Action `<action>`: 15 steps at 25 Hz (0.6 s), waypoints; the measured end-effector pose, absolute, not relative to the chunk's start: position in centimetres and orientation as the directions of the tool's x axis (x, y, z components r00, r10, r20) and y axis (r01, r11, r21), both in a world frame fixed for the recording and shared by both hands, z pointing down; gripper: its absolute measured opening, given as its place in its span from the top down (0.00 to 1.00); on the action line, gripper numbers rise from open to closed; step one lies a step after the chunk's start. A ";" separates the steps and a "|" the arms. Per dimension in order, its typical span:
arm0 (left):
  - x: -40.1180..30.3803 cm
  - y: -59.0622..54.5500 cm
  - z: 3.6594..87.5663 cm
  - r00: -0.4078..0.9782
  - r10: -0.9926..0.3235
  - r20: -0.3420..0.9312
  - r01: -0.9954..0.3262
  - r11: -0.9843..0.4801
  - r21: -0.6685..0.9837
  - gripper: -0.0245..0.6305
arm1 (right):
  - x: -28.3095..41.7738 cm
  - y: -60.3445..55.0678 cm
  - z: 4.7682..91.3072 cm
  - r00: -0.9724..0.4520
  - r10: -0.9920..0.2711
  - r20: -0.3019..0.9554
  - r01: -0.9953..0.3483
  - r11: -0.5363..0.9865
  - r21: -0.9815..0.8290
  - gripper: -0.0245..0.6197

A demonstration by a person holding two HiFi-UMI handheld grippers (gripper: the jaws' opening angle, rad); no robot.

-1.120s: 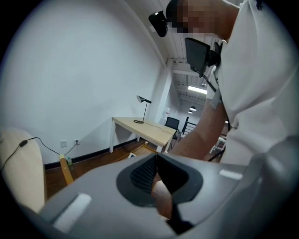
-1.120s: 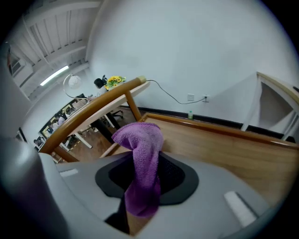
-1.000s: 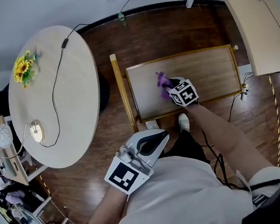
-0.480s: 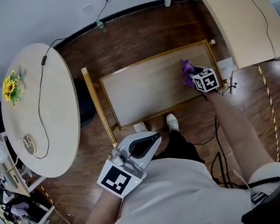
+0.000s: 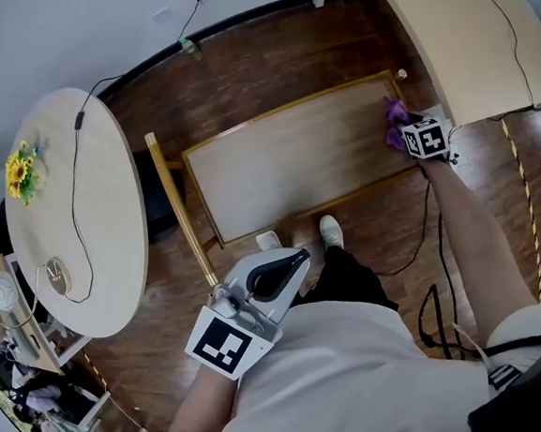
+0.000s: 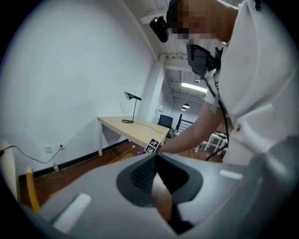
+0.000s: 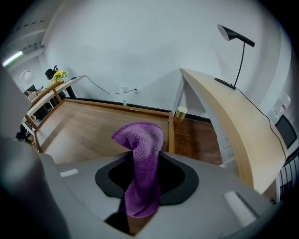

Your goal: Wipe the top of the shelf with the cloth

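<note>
Head view, right gripper (image 5: 406, 133) outstretched, gripping cloth (image 5: 393, 112)

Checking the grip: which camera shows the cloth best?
Right gripper view: the cloth sits large, pinched in the right gripper. Head view shows a small purple bit at the shelf end; left gripper view, a speck at most.

Field notes: I see a dark brown plank floor (image 5: 267, 69) under a plain white wall (image 5: 66, 31). Left: round pale-topped table (image 5: 111, 224), yellow flowers (image 5: 20, 172) at its far edge. Right: long pale wooden desk (image 5: 462, 34) carrying a black desk lamp (image 7: 229, 31).
</note>
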State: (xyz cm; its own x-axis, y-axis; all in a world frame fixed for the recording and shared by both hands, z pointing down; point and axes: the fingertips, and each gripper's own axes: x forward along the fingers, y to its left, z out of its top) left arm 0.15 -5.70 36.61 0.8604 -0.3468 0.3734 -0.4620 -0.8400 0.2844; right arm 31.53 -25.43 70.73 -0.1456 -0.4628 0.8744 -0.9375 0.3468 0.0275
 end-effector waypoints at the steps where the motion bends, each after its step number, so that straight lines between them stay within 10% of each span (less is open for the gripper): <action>1: 0.3 -5.6 36.8 0.858 -0.350 0.375 -0.466 -0.837 0.287 0.93 | 30.7 -25.4 70.2 -0.158 -0.478 0.864 -0.937 0.347 0.021 0.77; 15: -5.4 -4.6 35.7 0.838 -0.418 0.350 -0.518 -0.811 0.273 0.93 | -10.6 -10.3 65.0 -0.710 -0.186 0.679 -0.508 0.803 -0.311 0.77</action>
State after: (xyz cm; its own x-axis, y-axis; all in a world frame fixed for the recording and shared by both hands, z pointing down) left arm -5.35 -4.64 35.65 0.8384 -0.4181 0.3498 -0.5180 -0.8108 0.2726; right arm -10.63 -10.34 64.96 -0.7100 -0.1862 0.6791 -0.5083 0.8029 -0.3114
